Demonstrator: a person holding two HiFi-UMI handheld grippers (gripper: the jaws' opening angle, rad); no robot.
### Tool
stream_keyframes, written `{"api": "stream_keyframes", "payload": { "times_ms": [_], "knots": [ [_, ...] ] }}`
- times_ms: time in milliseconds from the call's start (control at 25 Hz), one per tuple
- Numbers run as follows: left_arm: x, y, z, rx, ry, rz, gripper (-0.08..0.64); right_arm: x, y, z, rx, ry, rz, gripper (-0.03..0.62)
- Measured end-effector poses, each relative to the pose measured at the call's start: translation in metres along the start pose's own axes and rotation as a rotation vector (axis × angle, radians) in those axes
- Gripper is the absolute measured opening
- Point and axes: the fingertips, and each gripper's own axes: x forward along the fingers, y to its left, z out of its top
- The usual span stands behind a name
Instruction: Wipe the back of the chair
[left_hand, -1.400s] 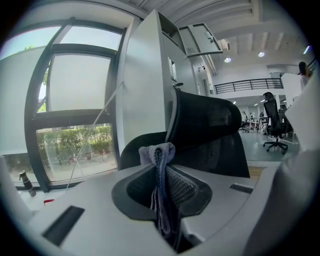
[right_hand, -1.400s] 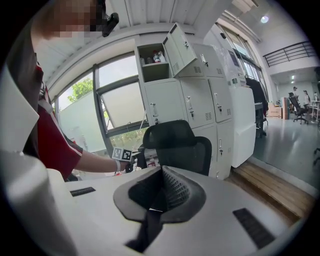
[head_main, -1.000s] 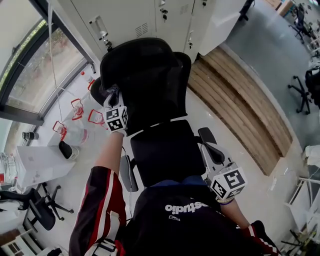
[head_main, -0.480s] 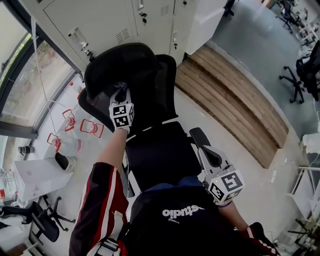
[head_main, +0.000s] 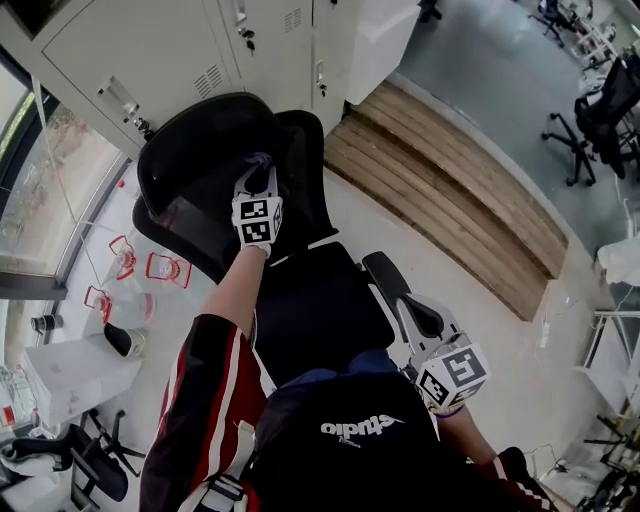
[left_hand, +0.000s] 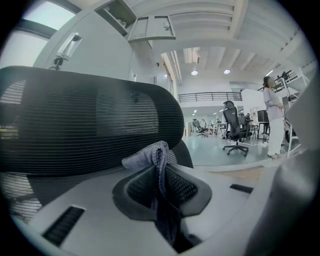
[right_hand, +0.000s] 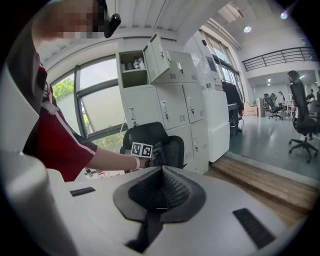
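Mesh-snag risk: pinches the grey cloth (left_hand: 150, 156) tight in the left gripper (left_hand: 160, 176) at the far-left chair back (head_main: 190, 165), holds the right gripper (right_hand: 161, 192) closed, empty, near; could lose the cloth if dragged hard.

cloth (left_hand: 149, 156) lower end hidden inside left gripper (left_hand: 162, 182), chair back (left_hand: 90, 120) cut by left edge

White lockers (head_main: 180, 50), wooden platform (head_main: 450, 210), window (head_main: 40, 200), distant chairs (head_main: 600, 110).
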Motion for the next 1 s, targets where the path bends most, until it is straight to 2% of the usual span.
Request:
{"api": "stream_keyframes", "payload": {
  "times_ms": [640,840,1000],
  "knots": [
    [0.069,-0.103,0.020,0.010,-0.025,-0.176,0.060,-0.032,-0.037,-0.002,0.039,0.010,-0.140,0.014],
    [0.063,-0.110,0.029,0.009,-0.034,-0.183,0.060,-0.036,-0.038,0.004,0.028,-0.004,-0.148,0.014],
    [0.043,-0.090,0.028,0.008,-0.035,-0.153,0.060,-0.030,-0.028,0.012,0.011,-0.026,-0.115,0.014]
  ]
}}
